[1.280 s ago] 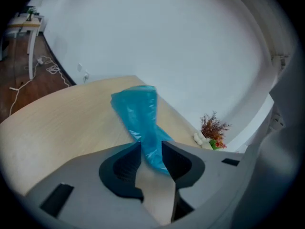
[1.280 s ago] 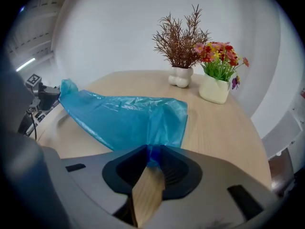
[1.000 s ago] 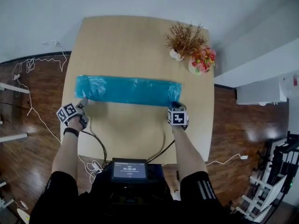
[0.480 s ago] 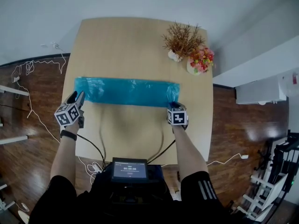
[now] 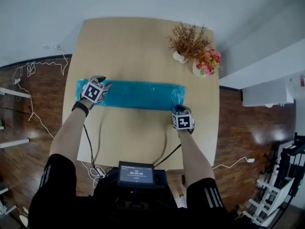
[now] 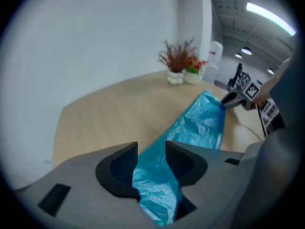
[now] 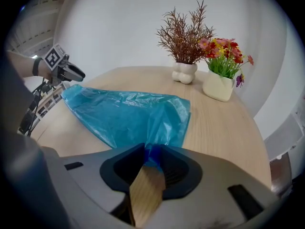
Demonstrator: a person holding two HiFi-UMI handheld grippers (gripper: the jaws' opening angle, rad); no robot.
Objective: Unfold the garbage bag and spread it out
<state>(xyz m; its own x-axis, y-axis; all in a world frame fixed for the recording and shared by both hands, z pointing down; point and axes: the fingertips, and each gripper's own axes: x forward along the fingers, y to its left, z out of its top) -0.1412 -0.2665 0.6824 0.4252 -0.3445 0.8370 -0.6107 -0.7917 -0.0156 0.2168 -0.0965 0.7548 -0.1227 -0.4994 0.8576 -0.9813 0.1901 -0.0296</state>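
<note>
The blue garbage bag lies as a long flat strip across the wooden table. My left gripper is over its left end. In the left gripper view the gripper has the bag running between its jaws. They have just been closing but still stand apart. My right gripper is at the bag's near right corner. In the right gripper view that corner reaches up into the gap of the gripper. Its jaws have just been opening, and bare table shows between them.
A dried plant in a white vase and a pot of red and yellow flowers stand at the table's far right. A small screen sits at the person's waist. Cables run over the table's near edge and across the wooden floor at the left.
The left gripper has moved from beside the bag's near left corner up and right onto the bag's left end, rolling as it went. The right gripper has stayed in place.
</note>
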